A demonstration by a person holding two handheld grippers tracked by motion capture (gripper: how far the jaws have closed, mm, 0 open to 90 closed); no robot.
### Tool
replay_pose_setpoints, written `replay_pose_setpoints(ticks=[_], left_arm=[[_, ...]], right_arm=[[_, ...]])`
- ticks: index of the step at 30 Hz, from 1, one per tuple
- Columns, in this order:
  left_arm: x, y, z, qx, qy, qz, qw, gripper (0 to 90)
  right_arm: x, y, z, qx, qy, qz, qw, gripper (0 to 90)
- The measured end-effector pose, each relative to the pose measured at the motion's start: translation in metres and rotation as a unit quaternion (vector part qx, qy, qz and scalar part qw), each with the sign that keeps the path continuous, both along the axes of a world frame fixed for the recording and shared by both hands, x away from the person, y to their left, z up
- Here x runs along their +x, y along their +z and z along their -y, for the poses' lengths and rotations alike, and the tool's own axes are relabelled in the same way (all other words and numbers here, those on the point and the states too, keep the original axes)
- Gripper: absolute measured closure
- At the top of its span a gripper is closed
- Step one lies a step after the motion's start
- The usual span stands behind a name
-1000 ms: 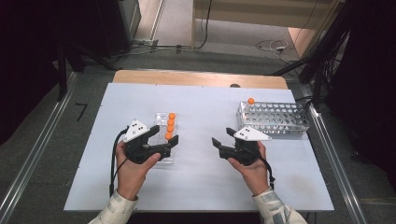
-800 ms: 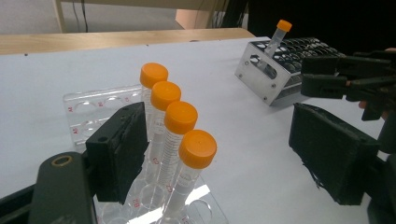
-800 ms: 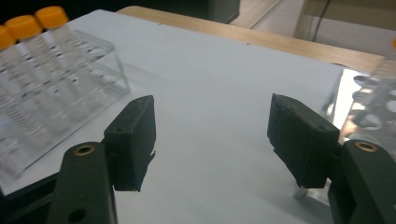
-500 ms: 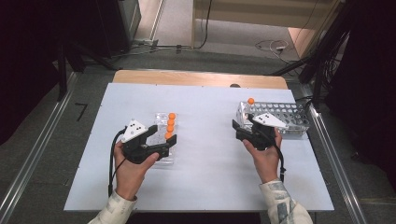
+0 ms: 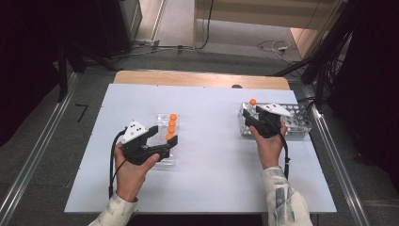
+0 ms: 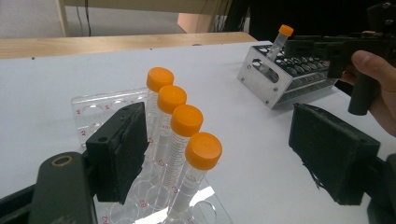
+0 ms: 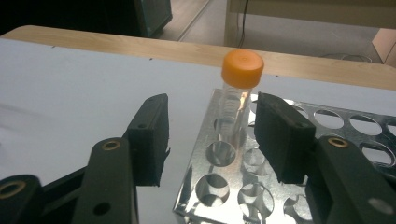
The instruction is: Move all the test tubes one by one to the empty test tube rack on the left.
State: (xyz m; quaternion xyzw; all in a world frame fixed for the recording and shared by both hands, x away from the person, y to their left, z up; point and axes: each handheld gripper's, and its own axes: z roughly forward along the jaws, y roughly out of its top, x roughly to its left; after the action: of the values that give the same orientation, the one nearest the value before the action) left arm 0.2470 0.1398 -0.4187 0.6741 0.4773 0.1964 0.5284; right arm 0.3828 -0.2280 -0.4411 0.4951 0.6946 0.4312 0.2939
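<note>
Cataloguing by view.

High view: white tabletop carrying two racks. Clear plastic rack at left holds four orange-capped tubes in a row; left gripper rests beside them in the same spot as a second ago, jaws apart, nothing held. Metal rack sits at the far right, close to the tabletop's right edge. Right gripper has travelled from mid-tabletop up to this rack's left end, where a single orange-capped tube stands.

Left gripper view: four tubes lined up between the wide-set jaws, touching neither pad. Metal rack and its tube visible well apart across bare tabletop.

Right gripper view: lone tube standing in a corner hole of the metal rack, between the two jaws. Jaws have just been closing, yet gaps remain either side; pads not pressing.

Judgement: approach complete, grasp on the lone tube likely the step in hand.

Room: many empty holes in the metal rack; broad open tabletop between the racks; little margin right of the metal rack, where the tabletop ends beside a floor rail.
</note>
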Motion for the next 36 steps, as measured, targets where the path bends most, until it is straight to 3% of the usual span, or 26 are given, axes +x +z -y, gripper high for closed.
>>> replay_pose_setpoints(ticks=[6,25,32,36], left_arm=[[0.001,0.0,-0.001,0.0,0.0,-0.001,1.0,20.1],[0.002,-0.003,0.002,0.004,-0.004,-0.006,1.0,20.4],[0.003,-0.005,0.003,0.005,-0.003,-0.007,1.0,20.6],[0.003,-0.005,0.003,0.005,-0.003,-0.007,1.0,20.5]], right_arm=[[0.012,-0.007,0.004,0.005,-0.014,-0.004,0.9999,50.5],[0.026,-0.019,0.001,0.011,-0.013,-0.004,0.9998,69.9],[0.024,-0.014,0.004,0.021,-0.011,0.006,0.9997,71.8],[0.022,-0.003,0.006,0.023,-0.007,0.018,0.9995,71.9]])
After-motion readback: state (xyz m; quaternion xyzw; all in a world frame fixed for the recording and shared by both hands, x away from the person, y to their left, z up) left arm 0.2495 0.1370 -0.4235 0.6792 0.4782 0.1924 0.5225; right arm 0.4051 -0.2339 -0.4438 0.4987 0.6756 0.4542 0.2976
